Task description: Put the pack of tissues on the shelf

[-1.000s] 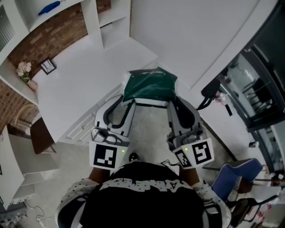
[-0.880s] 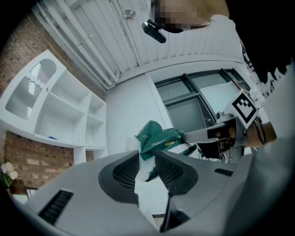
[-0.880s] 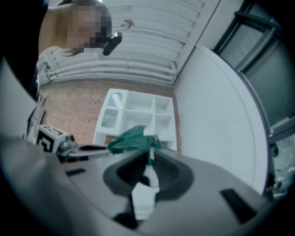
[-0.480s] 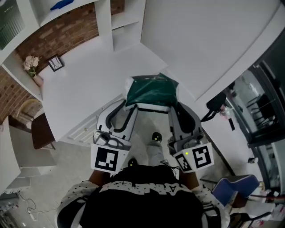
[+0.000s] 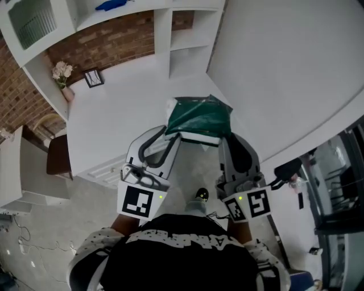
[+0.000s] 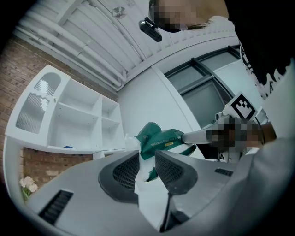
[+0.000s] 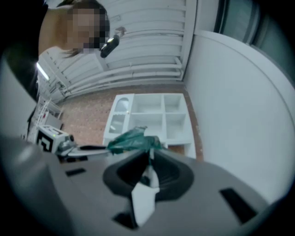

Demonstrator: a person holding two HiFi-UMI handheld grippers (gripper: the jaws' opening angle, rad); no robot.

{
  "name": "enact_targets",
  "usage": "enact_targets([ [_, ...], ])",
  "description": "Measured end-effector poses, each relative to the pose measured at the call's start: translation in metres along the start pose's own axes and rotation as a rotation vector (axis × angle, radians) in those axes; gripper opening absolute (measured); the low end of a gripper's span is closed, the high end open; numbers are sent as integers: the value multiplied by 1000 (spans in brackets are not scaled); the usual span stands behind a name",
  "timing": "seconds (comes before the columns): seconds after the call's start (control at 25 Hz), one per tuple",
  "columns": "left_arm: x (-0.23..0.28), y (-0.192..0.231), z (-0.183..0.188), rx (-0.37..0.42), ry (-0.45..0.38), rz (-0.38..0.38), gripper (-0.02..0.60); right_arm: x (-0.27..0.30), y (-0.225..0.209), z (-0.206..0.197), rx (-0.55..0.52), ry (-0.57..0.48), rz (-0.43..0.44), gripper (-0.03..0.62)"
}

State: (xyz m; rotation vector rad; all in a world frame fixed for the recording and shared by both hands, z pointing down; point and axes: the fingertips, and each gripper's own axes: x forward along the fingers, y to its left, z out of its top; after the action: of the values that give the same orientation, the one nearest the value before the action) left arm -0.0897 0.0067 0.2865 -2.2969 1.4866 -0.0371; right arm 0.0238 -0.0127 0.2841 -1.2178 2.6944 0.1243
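The pack of tissues (image 5: pixel 199 116), dark green with white ends, hangs in the air over the near edge of the white counter (image 5: pixel 119 111). My left gripper (image 5: pixel 172 135) is shut on its left end and my right gripper (image 5: pixel 223 139) on its right end. In the left gripper view the pack (image 6: pixel 159 140) has its white wrapping pinched between the jaws (image 6: pixel 146 169). The right gripper view shows the pack (image 7: pixel 131 140) clamped in the same way (image 7: pixel 150 171). The white shelf unit (image 5: pixel 170 34) stands at the back of the counter, and its open compartments (image 7: pixel 152 115) lie beyond the pack.
A small vase of flowers (image 5: pixel 62 74) and a picture frame (image 5: pixel 92 77) stand at the counter's far left. A blue thing (image 5: pixel 111 4) lies on an upper shelf. A white wall (image 5: pixel 284 74) closes the right side. A brown chair (image 5: pixel 57 162) and drawers (image 5: pixel 108 167) are lower left.
The person has stepped towards the counter, and the shelf unit now fills more of the top of the head view. Both grippers still hold the pack, now nearer the shelf.
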Motion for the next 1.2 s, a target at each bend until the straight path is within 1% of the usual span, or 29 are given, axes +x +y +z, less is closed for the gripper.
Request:
enact_targets([
  [0.16, 31, 0, -3, 26, 10, 32, 132, 18, -30, -2, 14, -13, 39, 72],
  [0.36, 62, 1, -7, 40, 28, 75, 132, 36, -60, -4, 35, -25, 85, 71],
  [0.68, 109, -1, -9, 51, 54, 118, 132, 57, -106, -6, 66, -32, 128, 71],
  [0.92, 142, -11, -13, 62, 73, 140, 132, 64, -142, -10, 92, -37, 151, 71],
  [1.2, 171, -16, -15, 81, 98, 185, 132, 76, -172, -14, 115, -43, 204, 69],
])
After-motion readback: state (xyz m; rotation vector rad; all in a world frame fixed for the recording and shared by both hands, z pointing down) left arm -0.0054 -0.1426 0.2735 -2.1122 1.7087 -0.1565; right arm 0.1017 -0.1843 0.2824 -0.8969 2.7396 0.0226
